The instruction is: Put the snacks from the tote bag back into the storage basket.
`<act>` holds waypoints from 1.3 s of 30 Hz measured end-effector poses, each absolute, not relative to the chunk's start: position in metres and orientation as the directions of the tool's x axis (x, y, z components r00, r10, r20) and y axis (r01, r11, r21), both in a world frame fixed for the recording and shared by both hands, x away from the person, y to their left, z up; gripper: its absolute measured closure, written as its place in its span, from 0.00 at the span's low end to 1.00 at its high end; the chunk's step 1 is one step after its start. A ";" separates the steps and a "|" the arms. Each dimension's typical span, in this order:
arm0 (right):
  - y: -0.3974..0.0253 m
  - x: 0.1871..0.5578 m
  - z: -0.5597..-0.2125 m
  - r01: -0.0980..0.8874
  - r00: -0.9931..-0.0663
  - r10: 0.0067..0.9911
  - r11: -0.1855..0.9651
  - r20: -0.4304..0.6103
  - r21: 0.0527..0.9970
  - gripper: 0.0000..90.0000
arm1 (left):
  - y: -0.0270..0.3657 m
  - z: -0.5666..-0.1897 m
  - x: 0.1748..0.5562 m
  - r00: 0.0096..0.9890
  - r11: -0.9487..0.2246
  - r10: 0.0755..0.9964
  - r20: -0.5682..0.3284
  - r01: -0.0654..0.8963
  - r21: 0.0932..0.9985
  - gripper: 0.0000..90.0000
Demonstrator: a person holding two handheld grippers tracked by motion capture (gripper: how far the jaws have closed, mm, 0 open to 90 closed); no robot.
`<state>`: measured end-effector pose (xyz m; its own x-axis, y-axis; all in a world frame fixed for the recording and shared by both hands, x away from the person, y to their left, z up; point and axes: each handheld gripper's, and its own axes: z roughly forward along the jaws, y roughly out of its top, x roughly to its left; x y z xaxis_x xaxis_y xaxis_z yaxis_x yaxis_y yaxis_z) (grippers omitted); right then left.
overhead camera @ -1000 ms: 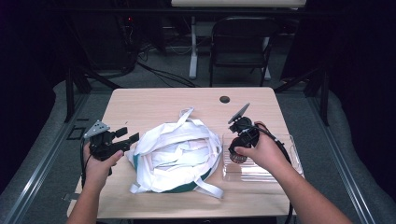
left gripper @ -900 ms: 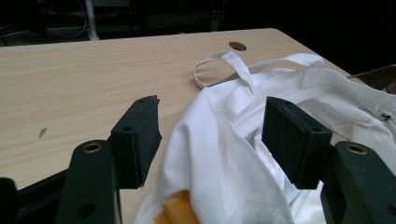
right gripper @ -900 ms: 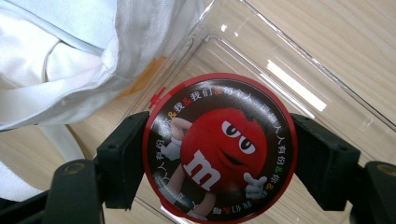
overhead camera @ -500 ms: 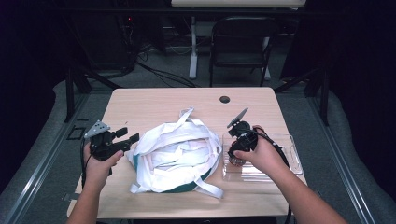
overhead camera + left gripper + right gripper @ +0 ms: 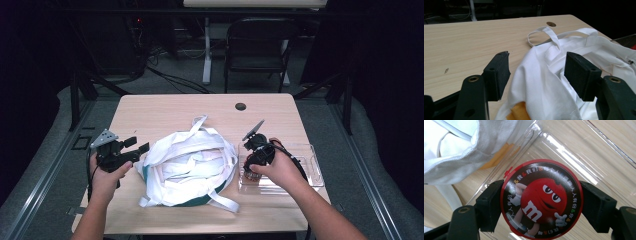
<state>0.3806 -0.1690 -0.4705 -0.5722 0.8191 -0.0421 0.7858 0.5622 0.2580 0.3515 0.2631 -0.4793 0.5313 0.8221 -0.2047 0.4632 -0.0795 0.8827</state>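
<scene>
Round red tin (image 5: 541, 198) clamped by its rim between both jaws of the right gripper (image 5: 541, 202), lid face toward the camera, held over the clear tray (image 5: 305, 167) at the table's (image 5: 170, 107) right side. Seen from above, same gripper (image 5: 260, 155) just beside the right edge of the white bag (image 5: 187, 162), the hand (image 5: 280, 170) wrapped round its body. Left gripper (image 5: 131, 147) at the bag's left edge, jaws spread wide, nothing between them; in its own view white cloth (image 5: 541, 82) lying between and under the pads (image 5: 499, 72) but not pinched.

Likely step: tin into bag. To do it well:

- Close the left jaws on the top layer of cloth near the mouth, not on a loose handle (image 5: 541, 37), then lift to open a real gap.
- Keep the tin squeezed evenly across its widest line; a smooth round rim may slip or twist if the grip sits off centre.
- Carry the tin clear of the tray wall before moving sideways.
- Aim for the opened mouth, not the folds on top; tangled straps could catch the jaws.
- Release only once the tin is well inside and resting on something.

Bag's opening hard to make out among the folds from above.
</scene>
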 end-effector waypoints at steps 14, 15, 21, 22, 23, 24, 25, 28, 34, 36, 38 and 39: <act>-0.169 0.380 -0.483 0.784 -0.579 0.814 0.570 -0.039 0.246 0.28 | 0.262 -0.480 0.352 0.534 -0.083 0.821 -0.204 0.464 0.882 0.41; -0.168 0.380 -0.483 0.784 -0.579 0.815 0.569 -0.039 0.247 0.28 | 0.263 -0.479 0.352 0.533 -0.082 0.821 -0.205 0.465 0.882 0.41; -0.167 0.380 -0.486 0.780 -0.588 0.808 0.579 -0.040 0.238 0.28 | 0.263 -0.479 0.351 0.533 -0.078 0.821 -0.207 0.463 0.883 0.41; -0.167 0.380 -0.486 0.780 -0.589 0.807 0.579 -0.037 0.238 0.28 | 0.263 -0.480 0.352 0.533 -0.079 0.821 -0.206 0.463 0.883 0.41; -0.166 0.380 -0.487 0.778 -0.589 0.807 0.581 -0.043 0.237 0.28 | 0.263 -0.479 0.351 0.533 -0.082 0.821 -0.204 0.465 0.882 0.41; -0.166 0.380 -0.487 0.778 -0.589 0.807 0.581 -0.043 0.237 0.28 | 0.262 -0.480 0.351 0.533 -0.083 0.821 -0.204 0.465 0.881 0.41; -0.165 0.380 -0.488 0.777 -0.592 0.805 0.584 -0.042 0.234 0.28 | 0.262 -0.480 0.351 0.533 -0.083 0.821 -0.204 0.465 0.881 0.41; -0.163 0.380 -0.489 0.774 -0.597 0.801 0.590 -0.046 0.230 0.28 | 0.263 -0.480 0.352 0.533 -0.079 0.821 -0.205 0.463 0.883 0.41; -0.163 0.381 -0.494 0.774 -0.597 0.801 0.590 -0.046 0.231 0.28 | 0.263 -0.479 0.351 0.534 -0.080 0.820 -0.205 0.462 0.883 0.41; -0.163 0.381 -0.494 0.776 -0.596 0.803 0.586 -0.035 0.234 0.28 | 0.263 -0.479 0.351 0.533 -0.078 0.821 -0.206 0.462 0.883 0.41; -0.164 0.381 -0.494 0.777 -0.593 0.804 0.581 -0.027 0.241 0.28 | 0.263 -0.480 0.351 0.532 -0.078 0.821 -0.207 0.464 0.883 0.41; -0.164 0.381 -0.494 0.777 -0.593 0.804 0.581 -0.027 0.241 0.28 | 0.263 -0.480 0.352 0.533 -0.080 0.820 -0.206 0.464 0.882 0.41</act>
